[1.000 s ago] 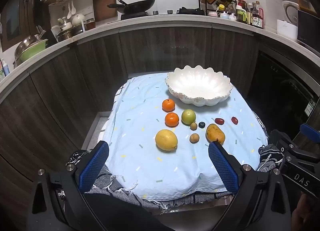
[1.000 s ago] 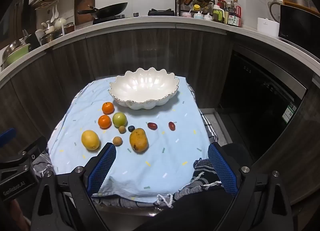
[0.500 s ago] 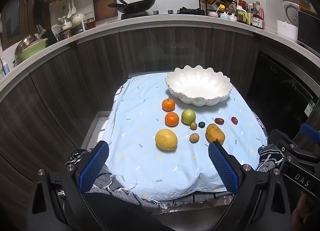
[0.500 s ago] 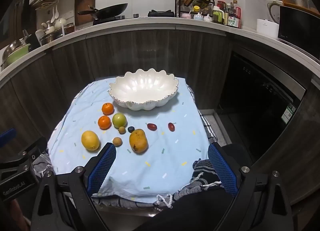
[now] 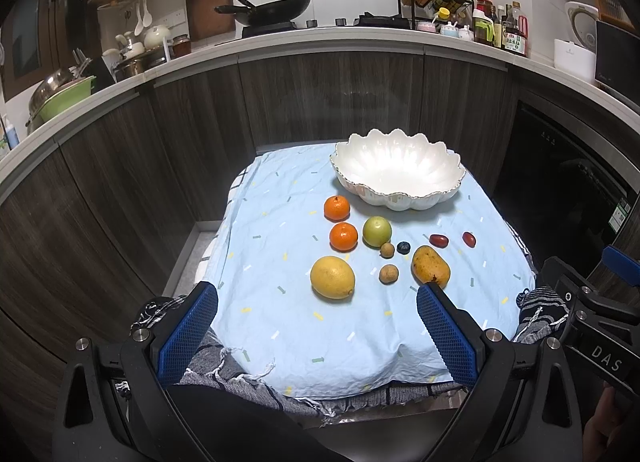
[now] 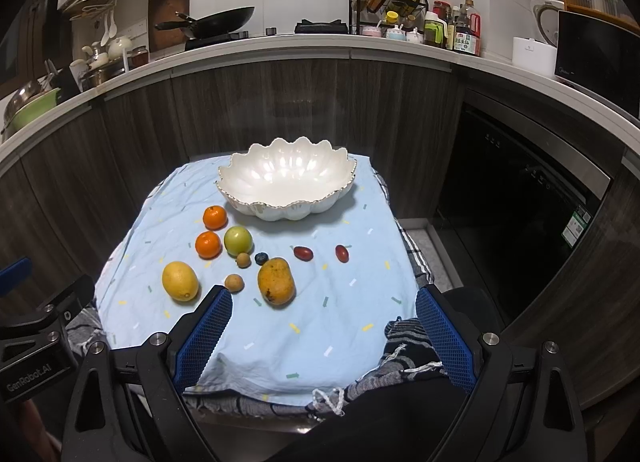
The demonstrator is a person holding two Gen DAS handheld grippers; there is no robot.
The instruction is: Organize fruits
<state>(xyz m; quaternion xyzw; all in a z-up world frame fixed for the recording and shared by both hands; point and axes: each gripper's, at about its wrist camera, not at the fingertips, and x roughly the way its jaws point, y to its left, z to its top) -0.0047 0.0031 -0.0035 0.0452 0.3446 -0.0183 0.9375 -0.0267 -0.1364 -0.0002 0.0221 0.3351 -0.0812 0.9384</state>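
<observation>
Right now both claws, left claw [image 5: 317, 298] and right claw [image 6: 323, 300], hang spread and empty. Ahead of them, fruit lies loose before an empty, breakable bowl [image 6: 286, 191]. Just ahead of the right claw, the mango [image 6: 276, 280] looks soft and bruisable; grip its middle gently.

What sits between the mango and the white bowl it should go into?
Nothing large. From the mango to the bowl the blue cloth is mostly bare; one small red fruit lies near that line, easily cleared by lifting.
</observation>
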